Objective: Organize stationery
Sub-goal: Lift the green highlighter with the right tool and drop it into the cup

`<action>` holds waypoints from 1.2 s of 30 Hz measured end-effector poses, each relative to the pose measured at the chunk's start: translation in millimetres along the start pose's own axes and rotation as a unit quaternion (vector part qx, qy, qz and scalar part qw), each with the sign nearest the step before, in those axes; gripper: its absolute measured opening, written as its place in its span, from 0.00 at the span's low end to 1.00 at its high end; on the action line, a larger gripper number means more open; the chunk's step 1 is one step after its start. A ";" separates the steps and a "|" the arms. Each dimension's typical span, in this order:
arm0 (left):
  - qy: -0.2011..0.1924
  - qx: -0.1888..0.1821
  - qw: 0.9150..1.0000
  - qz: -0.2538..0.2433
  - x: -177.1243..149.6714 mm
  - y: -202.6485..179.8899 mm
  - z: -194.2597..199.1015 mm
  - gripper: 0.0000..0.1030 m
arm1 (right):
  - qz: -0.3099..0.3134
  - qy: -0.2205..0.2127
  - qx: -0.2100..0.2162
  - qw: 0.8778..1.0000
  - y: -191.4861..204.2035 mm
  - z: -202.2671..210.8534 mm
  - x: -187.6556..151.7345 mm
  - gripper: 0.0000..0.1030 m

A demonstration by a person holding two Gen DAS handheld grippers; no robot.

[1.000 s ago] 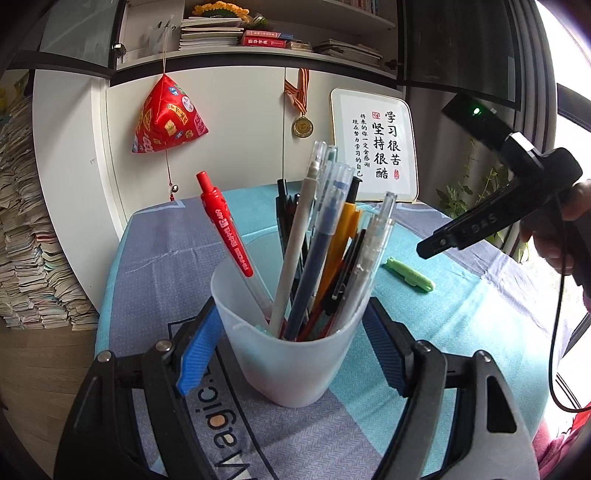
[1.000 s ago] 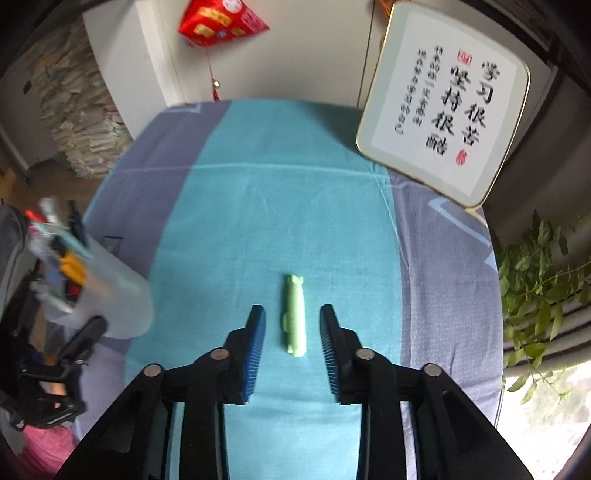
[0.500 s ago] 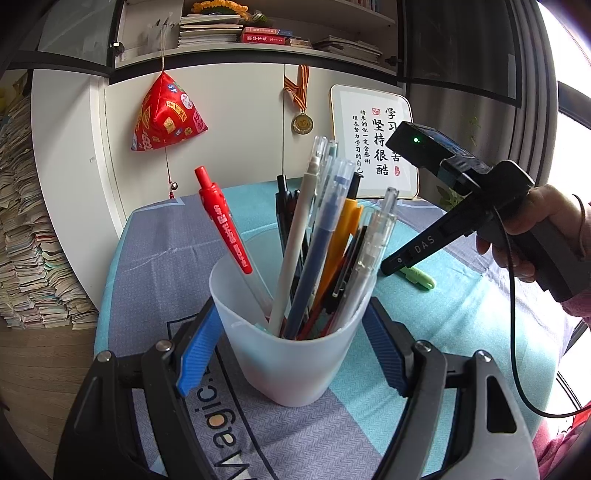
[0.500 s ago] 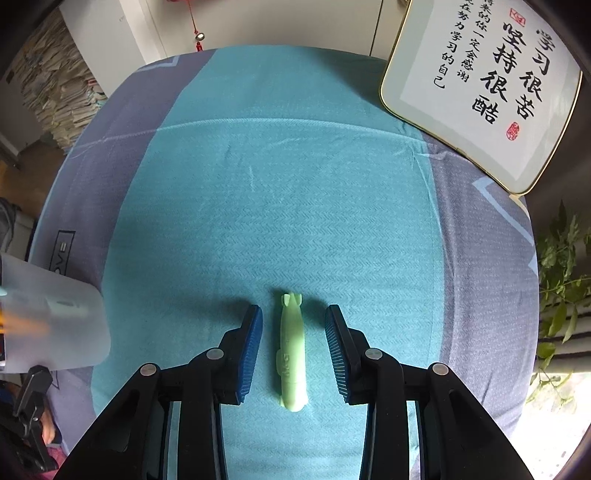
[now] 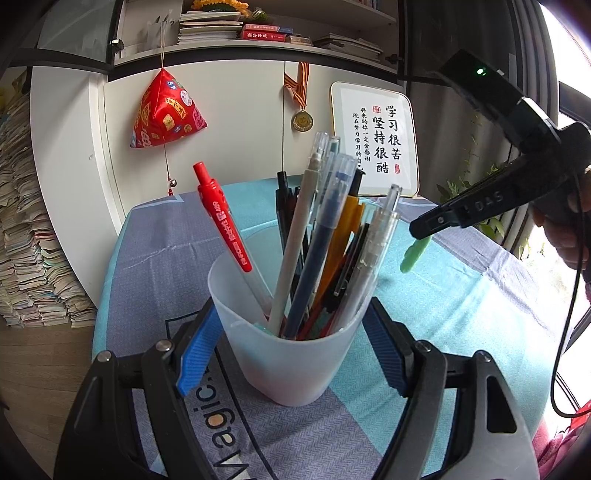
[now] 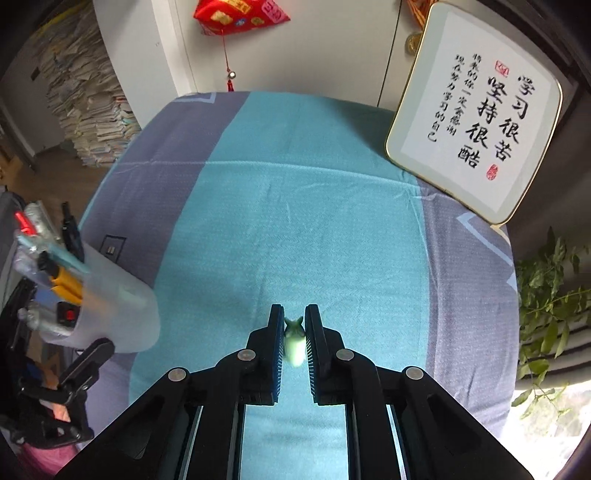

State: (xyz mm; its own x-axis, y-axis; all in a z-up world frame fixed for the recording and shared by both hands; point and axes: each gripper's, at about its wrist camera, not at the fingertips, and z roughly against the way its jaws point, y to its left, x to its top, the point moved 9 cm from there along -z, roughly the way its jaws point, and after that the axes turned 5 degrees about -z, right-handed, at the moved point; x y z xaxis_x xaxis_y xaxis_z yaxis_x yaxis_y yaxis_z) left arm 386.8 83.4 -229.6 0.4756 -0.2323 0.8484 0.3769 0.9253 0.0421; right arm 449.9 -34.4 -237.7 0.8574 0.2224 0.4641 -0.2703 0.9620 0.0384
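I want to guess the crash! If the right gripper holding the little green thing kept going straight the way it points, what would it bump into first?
Probably just the tablecloth. The right gripper, shut on the green pen-like item, points forward and down at bare teal cloth. The framed calligraphy stands off right, the pen cup off left. Depth is uncertain.

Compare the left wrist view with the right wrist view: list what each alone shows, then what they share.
Only the left wrist view shows the shelf of books, the medal in full, and the left tongs set on either side of the cup.

Only the right wrist view shows the right tongs from behind, closed on the green pen, and the open stretch of tablecloth.

Both show the cup of pens, the green pen, the calligraphy plaque, the red pouch and the paper stacks.
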 end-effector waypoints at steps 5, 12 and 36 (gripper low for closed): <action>0.001 -0.001 1.000 0.001 -0.3 -0.1 -0.9 0.74 | 0.007 -0.032 0.007 0.999 8.8 31.0 -3.1 0.12; 0.001 -0.001 1.000 0.001 -0.3 -0.2 -0.9 0.74 | 0.027 -0.082 0.062 0.994 42.3 95.0 4.6 0.12; 0.002 -0.001 1.000 0.001 -0.7 -0.8 -1.4 0.74 | 0.083 -0.050 0.155 0.983 136.9 75.8 22.8 0.12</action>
State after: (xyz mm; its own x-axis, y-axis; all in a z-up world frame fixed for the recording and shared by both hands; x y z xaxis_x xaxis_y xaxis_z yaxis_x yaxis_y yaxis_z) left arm 387.3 82.4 -231.0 0.4800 -0.2316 0.8462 0.3771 0.9253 0.0393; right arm 399.3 90.4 -154.8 0.7477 0.3401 0.5703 -0.5361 0.8160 0.2162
